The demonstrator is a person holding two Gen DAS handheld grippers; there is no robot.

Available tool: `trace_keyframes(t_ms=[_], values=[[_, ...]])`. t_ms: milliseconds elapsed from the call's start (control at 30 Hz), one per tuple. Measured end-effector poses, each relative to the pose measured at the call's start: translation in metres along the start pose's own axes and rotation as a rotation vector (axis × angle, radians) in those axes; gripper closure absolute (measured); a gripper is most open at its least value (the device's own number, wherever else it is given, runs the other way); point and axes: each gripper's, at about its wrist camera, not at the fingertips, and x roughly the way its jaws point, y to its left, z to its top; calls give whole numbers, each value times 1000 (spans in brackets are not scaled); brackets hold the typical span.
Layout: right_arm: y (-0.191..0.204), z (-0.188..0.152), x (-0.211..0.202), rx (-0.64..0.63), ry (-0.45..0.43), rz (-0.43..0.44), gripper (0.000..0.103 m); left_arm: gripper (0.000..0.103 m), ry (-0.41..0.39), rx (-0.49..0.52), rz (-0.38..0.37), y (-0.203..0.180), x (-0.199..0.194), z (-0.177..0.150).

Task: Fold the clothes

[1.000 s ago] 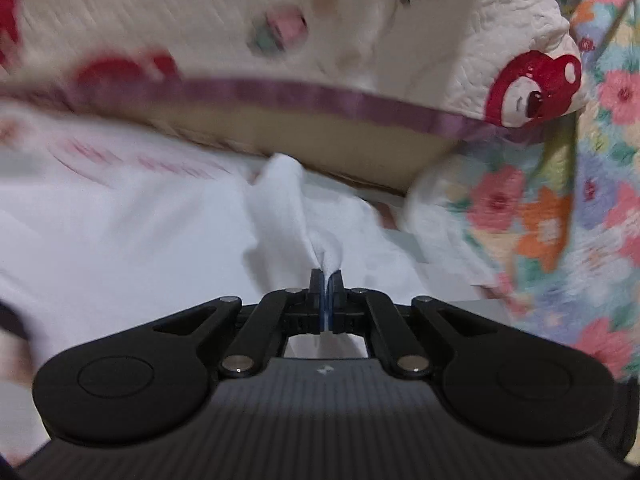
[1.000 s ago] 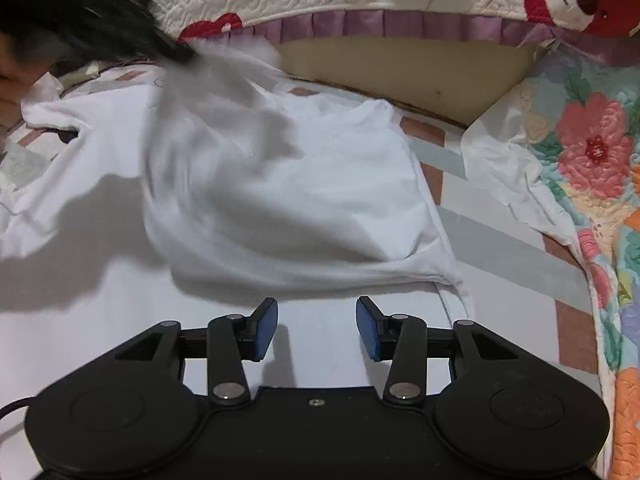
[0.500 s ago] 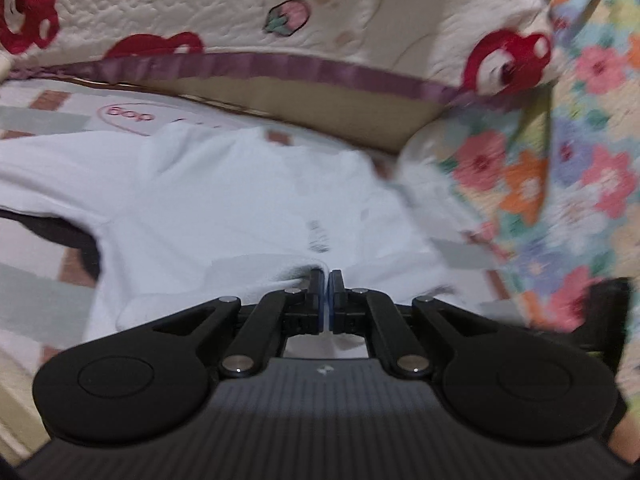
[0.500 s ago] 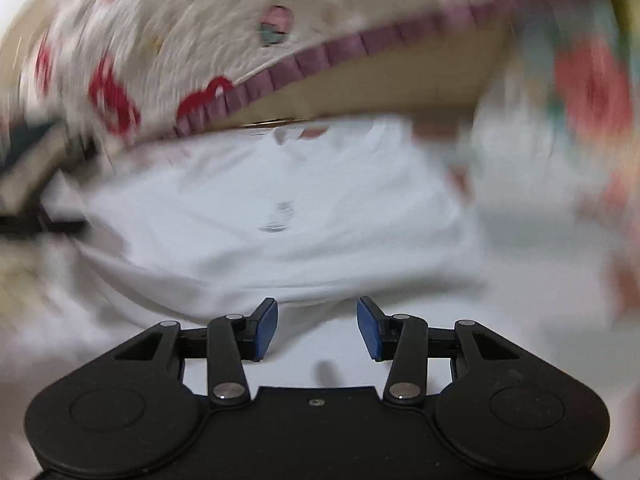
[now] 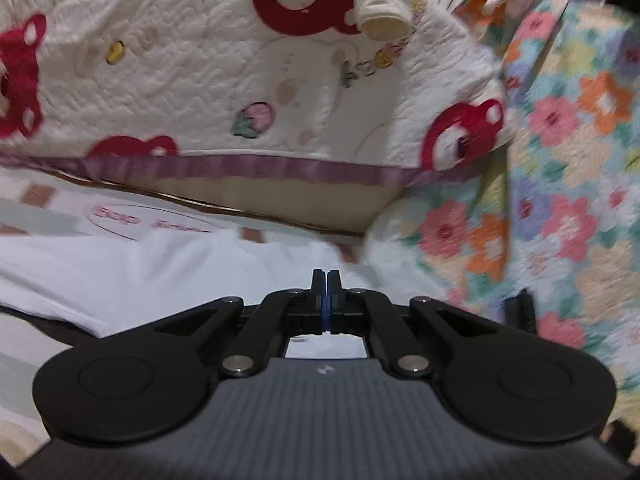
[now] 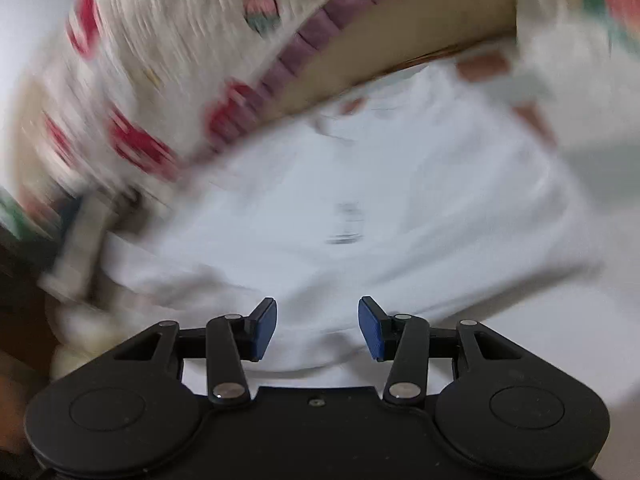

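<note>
A white T-shirt (image 6: 360, 200) lies spread on the bed with a small dark print at its middle. It also shows in the left wrist view (image 5: 160, 272), low and to the left. My left gripper (image 5: 326, 280) is shut, with its jaws pressed together; no cloth shows between them. My right gripper (image 6: 317, 324) is open and empty, just above the shirt's near edge. The right wrist view is blurred by motion.
A cream quilted cover with red bears and a purple trim (image 5: 240, 168) hangs along the back. A floral quilt (image 5: 560, 200) fills the right side. The checked bed sheet (image 5: 40, 216) lies under the shirt.
My left gripper held a fold of the shirt one second ago and now shows no cloth; it has risen and tilted up. My right gripper has swung left and stays open.
</note>
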Motion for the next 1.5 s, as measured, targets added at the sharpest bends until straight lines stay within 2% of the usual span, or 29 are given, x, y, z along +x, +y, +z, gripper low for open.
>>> trace_keyframes(t_ms=[33, 67, 133, 167, 200, 267, 333, 367, 467, 567, 600, 667, 700, 767, 800, 833, 867, 933, 1000, 1067, 1200, 1233, 1300, 1333, 1367, 1433, 1467, 1500], values=[[2, 4, -2, -20, -9, -21, 51, 98, 66, 7, 21, 5, 6, 2], [1, 5, -6, -11, -17, -5, 51, 96, 127, 20, 51, 11, 13, 2], [-3, 2, -11, 50, -12, 27, 50, 92, 225, 173, 119, 19, 28, -4], [-5, 0, -13, 83, -9, 41, 46, 82, 277, 284, 146, 20, 35, -11], [-11, -2, -13, 144, -2, 51, 43, 75, 338, 390, 164, 22, 43, -18], [-26, -10, -15, 297, 10, 82, 42, 62, 419, 532, 182, 28, 55, -31], [-45, -21, -14, 449, 6, 146, 41, 61, 466, 632, 155, 33, 65, -38], [-51, -24, -13, 489, 7, 155, 41, 59, 474, 663, 144, 35, 67, -40], [-62, -28, -10, 521, 11, 76, 41, 46, 476, 734, 97, 31, 76, -42], [-73, -28, -12, 566, 4, 29, 41, 40, 467, 779, 51, 25, 84, -48], [-77, -27, -13, 576, -6, 27, 41, 38, 455, 784, 53, 23, 88, -50], [-83, -24, -15, 596, -29, 24, 41, 27, 431, 782, 72, 20, 98, -52], [-87, -23, -15, 611, -32, 23, 40, 25, 420, 775, 89, 20, 103, -53], [-92, -22, -12, 649, -25, 28, 40, 26, 482, 779, 136, 19, 126, -57], [-92, -23, -11, 667, -20, 48, 40, 32, 516, 782, 161, 19, 137, -60], [-92, -24, -11, 684, -17, 72, 40, 60, 528, 777, 177, 20, 143, -59], [-92, -26, -11, 701, -13, 97, 40, 97, 530, 751, 186, 21, 146, -54], [-90, -28, -9, 718, -7, 116, 40, 97, 471, 679, 213, 20, 142, -36], [-91, -31, -7, 736, -6, 126, 40, 97, 331, 672, 256, 12, 124, -13], [-95, -33, -3, 765, -12, 132, 40, 97, 134, 686, 284, -2, 94, 13], [-104, -27, 6, 779, -123, 246, 40, 97, -132, 667, 323, -28, 28, 46], [-105, -25, 6, 784, -153, 271, 40, 97, -144, 665, 318, -29, 17, 46], [-108, -21, 6, 794, -211, 316, 39, 95, -102, 692, 308, -25, 0, 26], [-107, -20, 6, 762, -231, 291, 38, 92, -38, 713, 279, -19, -3, 11], [-105, -19, 7, 717, -245, 241, 38, 81, 49, 741, 257, -12, -4, -8], [-101, -17, 9, 625, -272, 143, 38, 77, 205, 808, 240, 1, -5, -44], [-99, -16, 10, 579, -285, 94, 43, 77, 245, 831, 248, 6, -7, -58], [-97, -16, 11, 530, -287, 44, 64, 77, 275, 823, 242, 8, -10, -65]])
